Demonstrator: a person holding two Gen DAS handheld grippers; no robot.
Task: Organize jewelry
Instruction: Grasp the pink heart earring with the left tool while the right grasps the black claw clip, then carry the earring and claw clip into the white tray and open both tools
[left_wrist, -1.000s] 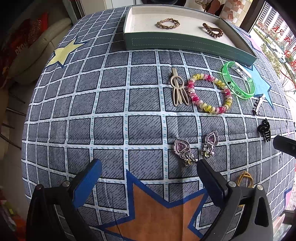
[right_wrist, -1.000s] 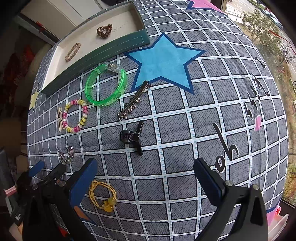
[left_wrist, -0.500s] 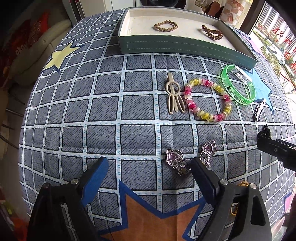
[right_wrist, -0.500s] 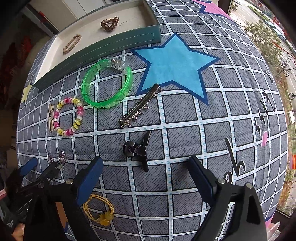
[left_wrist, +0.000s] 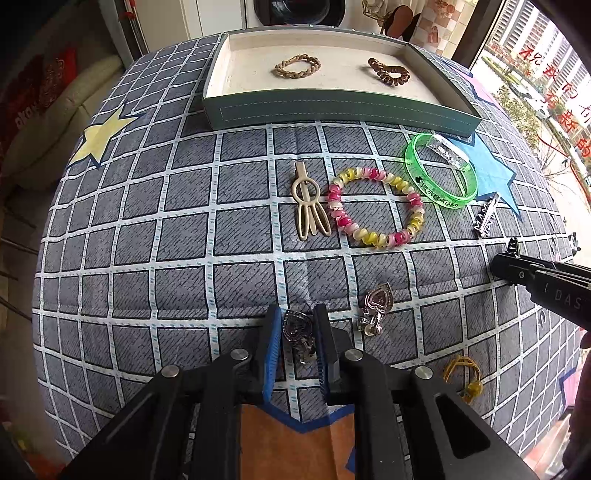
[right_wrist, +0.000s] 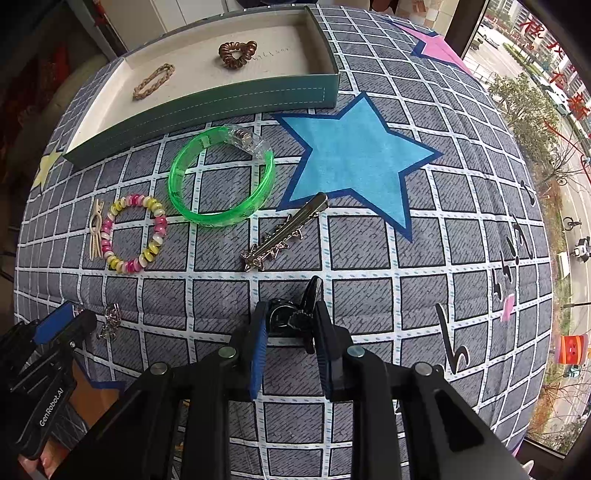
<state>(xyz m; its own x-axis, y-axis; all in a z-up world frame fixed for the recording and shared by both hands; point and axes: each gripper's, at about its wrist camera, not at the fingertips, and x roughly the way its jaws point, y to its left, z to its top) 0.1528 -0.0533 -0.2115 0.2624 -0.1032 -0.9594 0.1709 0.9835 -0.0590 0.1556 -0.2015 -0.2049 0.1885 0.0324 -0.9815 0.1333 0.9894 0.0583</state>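
My left gripper (left_wrist: 295, 332) points down at the checked cloth (left_wrist: 147, 240), and its jaws have just been closing: the blue pads now pinch one heart earring (left_wrist: 295, 326) between them. Its twin, the second heart earring (left_wrist: 376, 306), lies loose just at three o'clock of the pads. Up at twelve o'clock sit the beige hair clip (left_wrist: 308, 201) and, touching it at three o'clock, the pink-and-yellow bead bracelet (left_wrist: 375, 206). The green bangle (left_wrist: 439, 171) overlaps the blue star patch (left_wrist: 491, 173) at about one o'clock. Far at twelve, the green tray (left_wrist: 332, 110) holds a braided tan hair tie (left_wrist: 297, 66) and a brown coil hair tie (left_wrist: 389, 72). A yellow hair tie (left_wrist: 463, 373) lies at my four o'clock.

Over to my right gripper (right_wrist: 290, 325): its jaws have just been closing too, and they now clamp the black claw clip (right_wrist: 291, 314), one prong sticking out toward twelve. The silver star hair clip (right_wrist: 284, 232) lies just beyond at twelve, tilted, its tip touching the blue star. The bangle rests at eleven o'clock, the bead bracelet at ten.
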